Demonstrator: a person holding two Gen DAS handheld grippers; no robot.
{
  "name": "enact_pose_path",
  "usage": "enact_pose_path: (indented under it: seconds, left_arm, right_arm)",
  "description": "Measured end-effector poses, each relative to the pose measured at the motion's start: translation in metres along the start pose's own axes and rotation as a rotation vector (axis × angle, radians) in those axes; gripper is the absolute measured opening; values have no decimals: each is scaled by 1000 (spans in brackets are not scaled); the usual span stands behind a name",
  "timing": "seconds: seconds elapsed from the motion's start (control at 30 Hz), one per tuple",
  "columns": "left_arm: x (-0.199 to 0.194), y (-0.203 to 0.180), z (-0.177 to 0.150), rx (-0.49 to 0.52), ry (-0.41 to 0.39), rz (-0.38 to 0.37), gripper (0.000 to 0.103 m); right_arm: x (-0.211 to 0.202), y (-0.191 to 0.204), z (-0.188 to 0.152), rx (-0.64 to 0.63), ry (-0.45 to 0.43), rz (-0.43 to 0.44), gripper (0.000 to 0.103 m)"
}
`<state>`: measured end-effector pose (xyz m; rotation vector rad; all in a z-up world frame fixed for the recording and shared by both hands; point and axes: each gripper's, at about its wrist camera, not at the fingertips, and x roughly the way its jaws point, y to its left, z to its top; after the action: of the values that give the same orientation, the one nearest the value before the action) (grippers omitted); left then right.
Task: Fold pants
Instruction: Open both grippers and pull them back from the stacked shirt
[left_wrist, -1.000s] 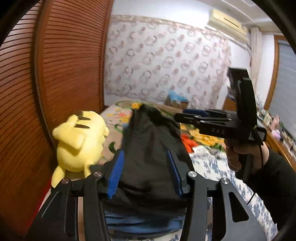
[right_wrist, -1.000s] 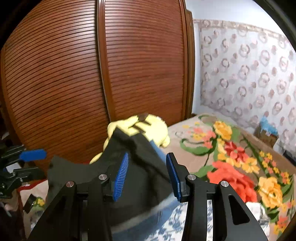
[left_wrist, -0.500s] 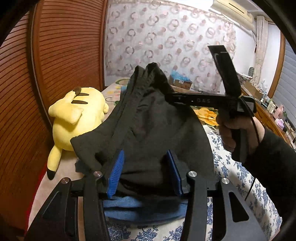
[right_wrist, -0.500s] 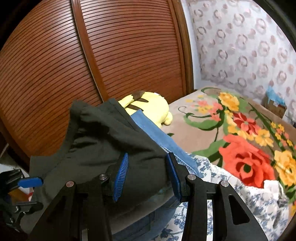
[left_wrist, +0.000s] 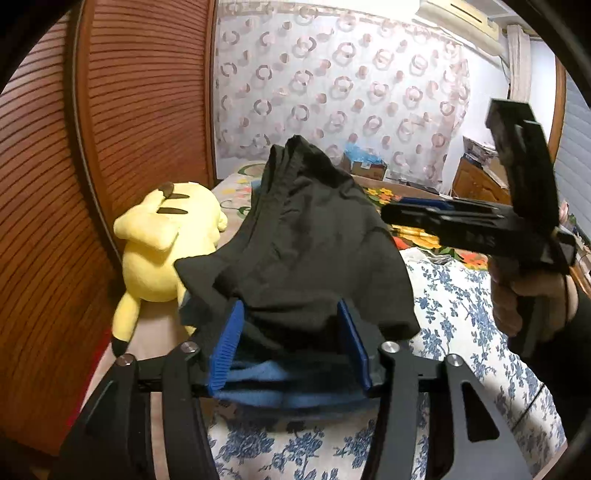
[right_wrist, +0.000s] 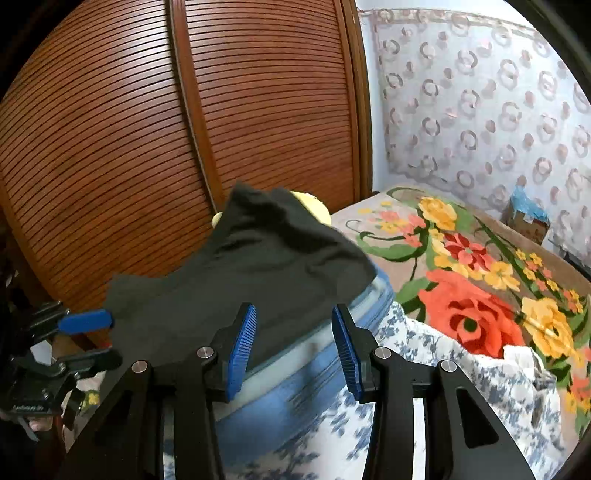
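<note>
Black pants (left_wrist: 306, 240) lie bunched in a heap on top of folded blue jeans (left_wrist: 288, 398) on the bed. My left gripper (left_wrist: 289, 341) has the near edge of the black pants between its blue pads, and its jaws are opening. My right gripper (left_wrist: 395, 210) hovers at the right of the heap, its tips just off the cloth. In the right wrist view the right gripper (right_wrist: 293, 347) stands open over the jeans (right_wrist: 295, 380). The black pants (right_wrist: 240, 280) lie just past its pads. The left gripper (right_wrist: 88, 339) shows at the far left.
A yellow plush toy (left_wrist: 166, 243) lies left of the heap against slatted wooden wardrobe doors (right_wrist: 147, 147). The bed carries a floral blanket (right_wrist: 480, 295) and a white sheet with blue flowers (left_wrist: 461, 314). A cardboard box (right_wrist: 528, 221) sits by the patterned back wall.
The black pants were swung up and over onto the jeans. The right gripper has since drawn back off the cloth to the right. The left pads now stand wider apart.
</note>
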<state>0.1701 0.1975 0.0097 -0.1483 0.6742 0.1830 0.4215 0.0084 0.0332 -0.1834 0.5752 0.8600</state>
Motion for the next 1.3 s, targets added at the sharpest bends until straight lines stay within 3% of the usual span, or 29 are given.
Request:
enact_pose_path:
  seconds: [0.13,0.2,0.33,0.67,0.9,0.97,1.07,1.1,1.13,1.3]
  left_arm:
    - [-15,1,-4,7,-29,-1,83]
    - [-23,-1,-5,11,-40,-5,89]
    - [-37,-8,-9,40,-55,37,89]
    - [-75,-27,-15,64,-138,-35,89]
    - [-85,-45,-23,94,-147,-98,89]
    - [-85,-53,-26,108,-147,-118,85]
    - [-84,-63,-30,129,-137,-140,62]
    - [-86,-66,-33,136,-134,-146,48]
    - [-86,-70,-35,142,-131,-151,41]
    - [-90,-85,-42,160,-124,-175,37]
  right_arm:
    - [-25,11,-13,12,-18,0,44]
    - [-36,14,-21,18,-26,-3,44]
    - [-62,23,-38,27,-39,-23,44]
    - [-118,47,-68,57,-62,-84,46]
    - [-147,66,-78,69,-75,-125,47]
    - [-157,70,-86,75,-79,-136,47]
    - [-173,79,-95,78,-86,-162,47]
    - [-177,81,-98,80,-88,-168,47]
    - [-180,83,-99,83,-88,-171,48]
    - [-197,89,-110,94,-96,-197,48]
